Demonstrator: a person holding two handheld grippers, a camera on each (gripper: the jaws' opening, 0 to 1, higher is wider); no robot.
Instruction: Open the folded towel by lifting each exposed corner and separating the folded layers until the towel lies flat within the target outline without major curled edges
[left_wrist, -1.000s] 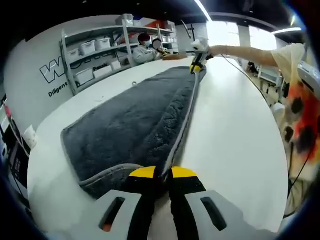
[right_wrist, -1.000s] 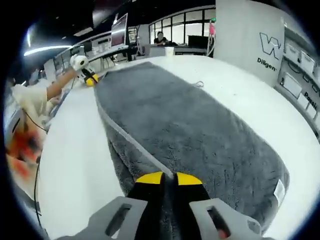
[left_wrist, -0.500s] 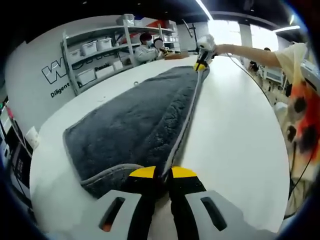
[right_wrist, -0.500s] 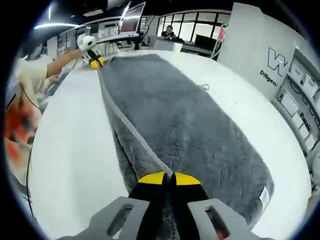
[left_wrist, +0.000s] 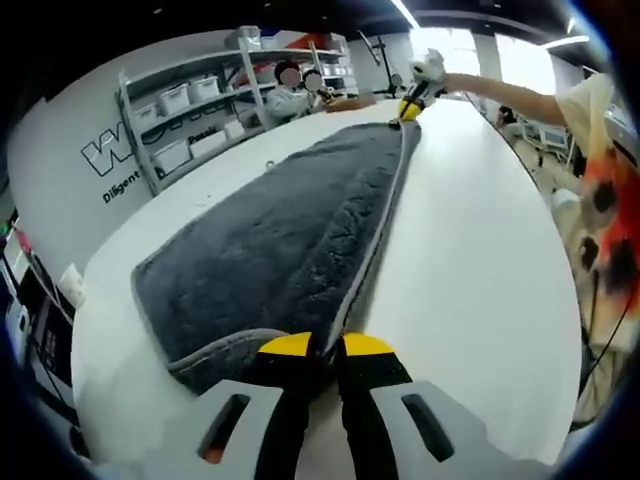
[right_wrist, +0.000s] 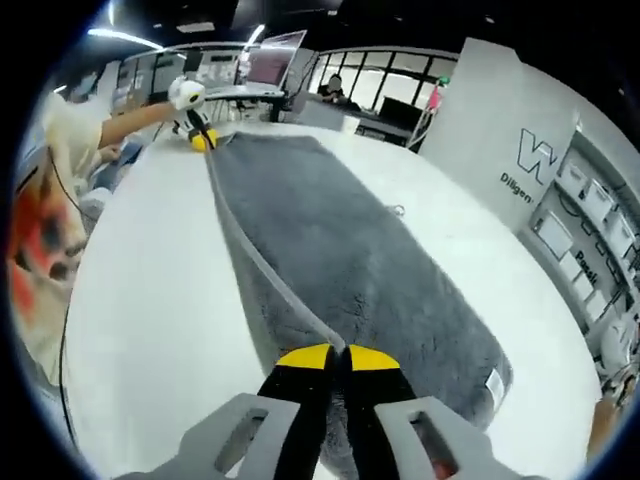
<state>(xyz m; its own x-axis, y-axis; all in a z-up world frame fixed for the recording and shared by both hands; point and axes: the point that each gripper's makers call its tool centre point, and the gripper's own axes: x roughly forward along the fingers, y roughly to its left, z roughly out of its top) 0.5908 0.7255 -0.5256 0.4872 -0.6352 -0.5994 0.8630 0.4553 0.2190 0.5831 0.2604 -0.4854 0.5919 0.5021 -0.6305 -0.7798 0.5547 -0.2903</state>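
A long dark grey fluffy towel (left_wrist: 290, 235) lies on the white table (left_wrist: 470, 280), its pale-trimmed upper edge stretched in a straight line between both grippers. My left gripper (left_wrist: 326, 346) is shut on the near end of that edge, with a curled flap beside it. At the far end my right gripper (left_wrist: 409, 107) holds the same edge. In the right gripper view, my right gripper (right_wrist: 335, 355) is shut on the towel (right_wrist: 350, 250) edge, and the left gripper (right_wrist: 201, 139) pinches the far corner. A white label (right_wrist: 493, 383) shows at the towel's near right corner.
The person's arm (left_wrist: 520, 95) and patterned sleeve (left_wrist: 605, 200) reach along the table's right side. Shelves with white bins (left_wrist: 190, 95) and seated people (left_wrist: 290, 98) stand beyond the far edge. A lettered partition (right_wrist: 530, 165) and monitors (right_wrist: 275, 65) border the table (right_wrist: 150, 290).
Both cameras have risen and tilted, so more table shows around the towel. The grippers stay shut on the same edge, which remains taut between them.
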